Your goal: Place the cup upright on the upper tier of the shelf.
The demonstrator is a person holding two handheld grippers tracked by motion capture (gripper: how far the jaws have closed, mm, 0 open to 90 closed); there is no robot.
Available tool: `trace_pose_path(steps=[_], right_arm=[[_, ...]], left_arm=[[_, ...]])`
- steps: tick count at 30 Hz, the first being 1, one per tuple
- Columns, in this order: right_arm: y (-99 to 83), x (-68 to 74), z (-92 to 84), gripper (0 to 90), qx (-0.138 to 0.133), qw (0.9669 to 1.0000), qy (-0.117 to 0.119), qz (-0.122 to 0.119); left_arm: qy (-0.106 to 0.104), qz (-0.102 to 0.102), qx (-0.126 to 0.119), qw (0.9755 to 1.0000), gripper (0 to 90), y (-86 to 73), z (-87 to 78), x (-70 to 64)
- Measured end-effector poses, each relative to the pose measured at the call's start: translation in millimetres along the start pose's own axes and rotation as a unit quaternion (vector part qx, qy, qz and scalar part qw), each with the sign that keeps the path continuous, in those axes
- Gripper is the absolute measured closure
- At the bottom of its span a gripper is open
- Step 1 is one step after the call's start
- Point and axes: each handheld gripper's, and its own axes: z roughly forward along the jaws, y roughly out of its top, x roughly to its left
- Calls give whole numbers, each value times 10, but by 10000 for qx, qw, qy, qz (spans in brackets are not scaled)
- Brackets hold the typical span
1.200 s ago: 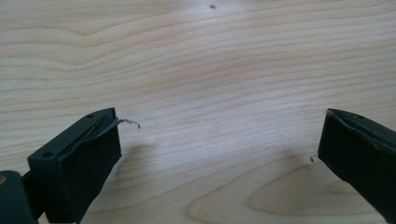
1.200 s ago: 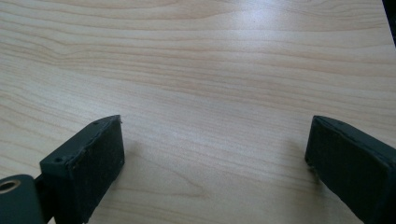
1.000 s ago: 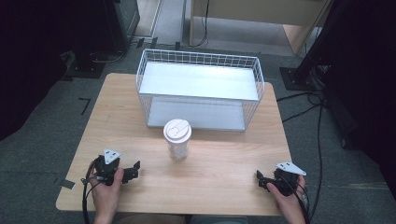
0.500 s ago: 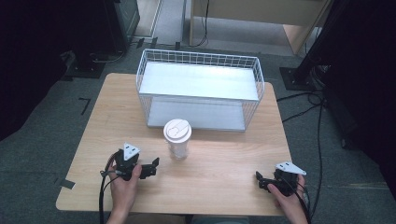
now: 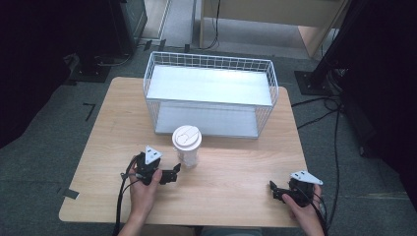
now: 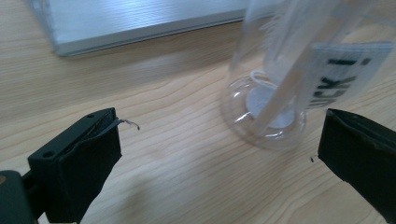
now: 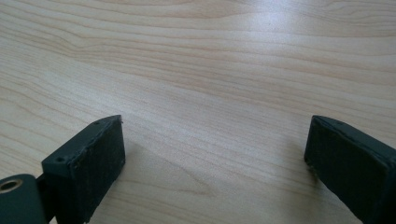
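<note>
High view showed the clear cup (image 5: pixel 187 147) with its white lid standing upright near the middle of the worktop (image 5: pixel 236 167), just in front of the white wire basket (image 5: pixel 211 93), which sat at 12 o'clock from it. My left hand-held gripper (image 5: pixel 172 173) lay low over the wood at about 8 o'clock from the cup, jaws spread wide and aimed at its base, close but not touching. In the left gripper view the cup's base (image 6: pixel 264 116) sat ahead of the gap and toward the right jaw, off centre, with a straw and a printed label visible through the wall.

The risk I judged from here: the cup looked light and thin-walled, and because it sat nearer 1 jaw than the other, that jaw could meet it first and shove or tip it toward the basket. Clamping low on the taper might also let it slip upward, and too hard a squeeze could buckle the wall.

My left hand (image 5: pixel 145 189) reached in from 6 o'clock with the forearm nearly straight. My right hand-held gripper (image 5: pixel 279 191) rested well apart at the worktop's 5 o'clock corner, jaws spread over bare wood, grasping nothing.
</note>
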Motion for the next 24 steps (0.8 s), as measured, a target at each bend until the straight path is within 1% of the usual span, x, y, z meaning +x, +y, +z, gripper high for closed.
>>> trace_pose_path(steps=[1,2,3,4,5,6,7,8,9,10,11,12,13,14,15,18,20,24], right_arm=[[0,0,0,49,0,10000,0,0],[0,0,0,49,0,10000,0,0],[0,0,0,49,-1,10000,0,-1],[0,0,0,49,-1,10000,0,0],[0,0,0,49,-1,10000,0,0],[0,0,0,49,-3,10000,2,-3],[0,0,0,49,-3,10000,2,-3],[0,0,0,49,-2,10000,0,-1],[0,0,0,49,-2,10000,0,-1],[0,-1,0,49,-5,10000,0,-3],[0,0,0,49,-1,10000,3,0],[0,0,0,49,-2,10000,0,1],[0,0,0,49,-2,10000,0,1],[0,0,0,49,-2,10000,0,-2],[0,0,0,49,-1,10000,0,1],[0,0,0,49,0,10000,1,3],[0,0,0,49,-2,10000,1,-1],[0,0,0,49,-2,10000,1,1]], left_arm=[[-59,46,-28,10000,0,14,30,-37],[-59,46,-28,10000,0,14,30,-37],[-134,69,-64,9999,0,24,44,-62],[-164,76,-87,9998,0,30,50,-79],[-194,105,-130,9997,0,38,59,-99],[-272,137,-226,9993,0,53,73,-133],[-272,137,-226,9993,0,53,73,-133],[-319,215,-327,9987,0,69,82,-165],[-319,215,-327,9987,0,69,82,-165],[-410,260,-420,9979,0,88,86,-183],[-446,233,-487,9975,0,98,87,-196],[-446,233,-487,9975,0,98,87,-196],[-477,254,-536,9971,0,108,84,-207],[-555,290,-659,9959,0,135,76,-229],[-586,335,-705,9952,0,150,69,-234],[-601,349,-734,9949,10,182,72,-258],[-516,341,-760,9952,34,230,82,-292],[-504,334,-801,9949,43,267,94,-324]])
